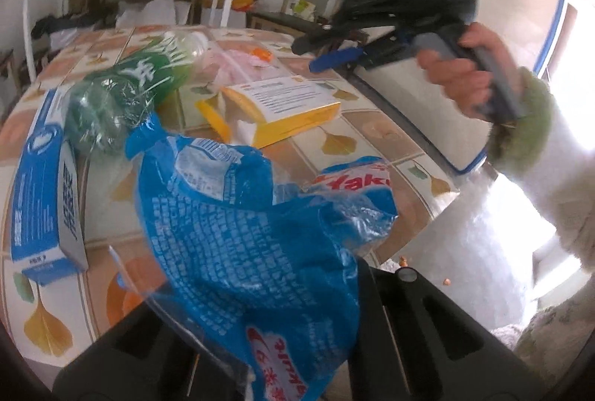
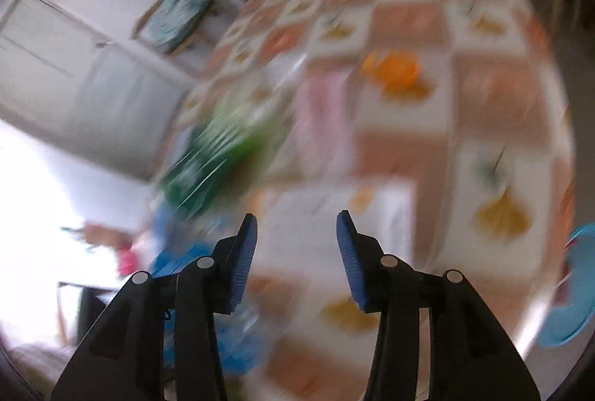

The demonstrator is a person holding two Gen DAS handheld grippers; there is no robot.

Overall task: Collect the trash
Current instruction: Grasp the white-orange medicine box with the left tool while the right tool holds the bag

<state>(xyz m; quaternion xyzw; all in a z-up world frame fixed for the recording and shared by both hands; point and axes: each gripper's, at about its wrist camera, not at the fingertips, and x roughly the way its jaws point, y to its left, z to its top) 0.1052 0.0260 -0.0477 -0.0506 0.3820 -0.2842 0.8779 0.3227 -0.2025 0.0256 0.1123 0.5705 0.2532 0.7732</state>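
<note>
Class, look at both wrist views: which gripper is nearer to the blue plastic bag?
Left. The left gripper has the blue plastic bag between its jaws. The right gripper hangs open above the table, apart from the bag.

- The table (image 1: 372, 137) wears a cloth of orange and white squares printed with yellow leaves.
- A yellow box (image 1: 275, 107) lies flat near its middle.
- A green bottle (image 1: 130, 85) lies on its side.
- A blue-and-white box (image 1: 41, 185) lies at the left edge.
- An orange cap (image 1: 260, 53) sits farther back.
</note>
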